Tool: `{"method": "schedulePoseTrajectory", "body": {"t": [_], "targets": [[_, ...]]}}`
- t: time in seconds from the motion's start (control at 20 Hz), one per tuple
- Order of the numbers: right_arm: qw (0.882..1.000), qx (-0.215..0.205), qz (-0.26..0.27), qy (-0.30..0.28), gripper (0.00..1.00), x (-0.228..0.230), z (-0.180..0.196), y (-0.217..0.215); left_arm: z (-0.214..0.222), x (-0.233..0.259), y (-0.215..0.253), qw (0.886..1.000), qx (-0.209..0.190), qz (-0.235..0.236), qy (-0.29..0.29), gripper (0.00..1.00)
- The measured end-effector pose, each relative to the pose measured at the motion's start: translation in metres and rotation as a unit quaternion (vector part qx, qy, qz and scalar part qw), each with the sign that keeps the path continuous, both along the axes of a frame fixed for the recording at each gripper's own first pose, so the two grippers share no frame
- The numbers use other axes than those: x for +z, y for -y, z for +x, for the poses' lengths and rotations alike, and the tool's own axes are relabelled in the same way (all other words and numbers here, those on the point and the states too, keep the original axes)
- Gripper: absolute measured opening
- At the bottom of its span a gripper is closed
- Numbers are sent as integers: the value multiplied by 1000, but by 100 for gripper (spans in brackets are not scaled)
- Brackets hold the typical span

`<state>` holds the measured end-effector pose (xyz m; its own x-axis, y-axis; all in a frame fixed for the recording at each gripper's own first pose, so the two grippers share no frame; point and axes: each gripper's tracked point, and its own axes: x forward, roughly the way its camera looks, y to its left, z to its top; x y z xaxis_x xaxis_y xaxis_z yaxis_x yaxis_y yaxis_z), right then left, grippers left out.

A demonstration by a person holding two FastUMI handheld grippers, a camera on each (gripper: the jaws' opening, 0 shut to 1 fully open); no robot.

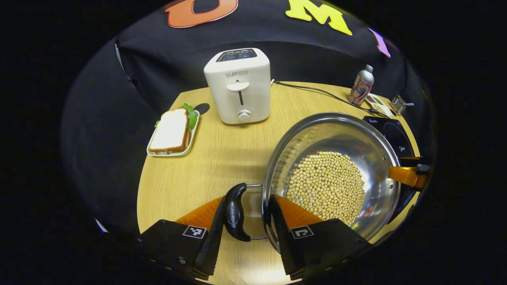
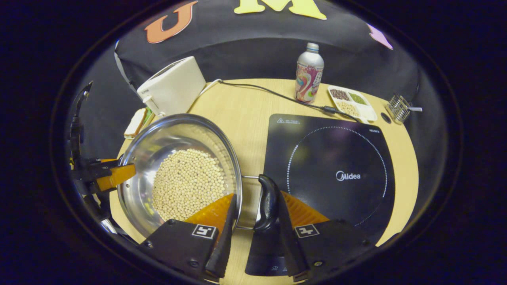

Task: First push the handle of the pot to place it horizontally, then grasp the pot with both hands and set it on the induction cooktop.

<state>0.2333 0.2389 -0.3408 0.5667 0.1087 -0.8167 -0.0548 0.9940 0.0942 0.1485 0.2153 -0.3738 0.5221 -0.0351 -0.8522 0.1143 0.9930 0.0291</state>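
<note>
Steel pot (image 1: 330,180) of soybeans (image 1: 325,187), beside induction cooktop (image 2: 332,170): left gripper (image 1: 246,221) and right gripper (image 2: 253,215) spread, each straddling a side handle for lifting.

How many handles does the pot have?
2 handles: one between the left gripper's fingers, the other between the right gripper's fingers, on opposite sides of the pot.

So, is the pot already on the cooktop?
No. In the right gripper view the pot sits on the table, left of the cooktop.
</note>
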Motion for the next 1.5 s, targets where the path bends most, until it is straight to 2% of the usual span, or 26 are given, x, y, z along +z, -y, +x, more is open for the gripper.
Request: {"method": "schedulePoseTrajectory", "body": {"t": [0.05,0.15,0.45,0.5,0.75,0.8,0.9,0.95,1.0,1.05,1.15,1.2,1.25,1.3,1.35,1.4,1.45,1.5], "targets": [[1000,4,-3,8,55,6,-1,0,-2,5,0,1000,3,-2,3,62],[1000,9,-3,20,58,16,-3,1,-4,16,1,1000,6,-3,12,62],[999,0,7,37,58,35,-15,22,-14,36,15,1000,-4,-5,30,62],[999,-4,8,41,55,38,-17,28,-14,41,21,999,-5,-8,34,62],[998,-22,10,50,55,52,-31,71,-14,63,68,999,-27,-7,46,62],[998,-27,11,52,58,53,-34,81,-16,67,79,998,-32,-8,48,62],[998,-38,10,55,55,56,-39,103,-16,68,100,998,-40,-13,48,62],[998,-43,8,55,58,57,-42,114,-16,68,111,998,-43,-16,47,62],[997,-48,6,56,55,58,-44,125,-13,68,122,998,-47,-18,49,72],[997,-54,5,58,58,61,-47,136,-13,69,134,997,-52,-20,50,62],[996,-63,1,59,55,62,-51,160,-14,71,157,996,-62,-25,53,62],[996,-66,-1,60,58,63,-53,170,-15,71,168,996,-64,-28,52,62],[996,-68,-3,60,55,63,-55,181,-15,70,178,996,-66,-31,51,72],[996,-70,-5,61,58,63,-56,191,-14,68,186,996,-67,-34,53,62],[995,-72,-7,62,55,63,-56,200,-12,66,193,996,-67,-36,56,62],[995,-74,-9,63,58,65,-57,209,-11,65,203,996,-68,-37,55,62],[995,-76,-11,63,55,65,-57,217,-11,66,212,995,-69,-38,56,62],[995,-77,-11,62,58,64,-56,225,-12,66,221,995,-70,-38,56,72]]}}
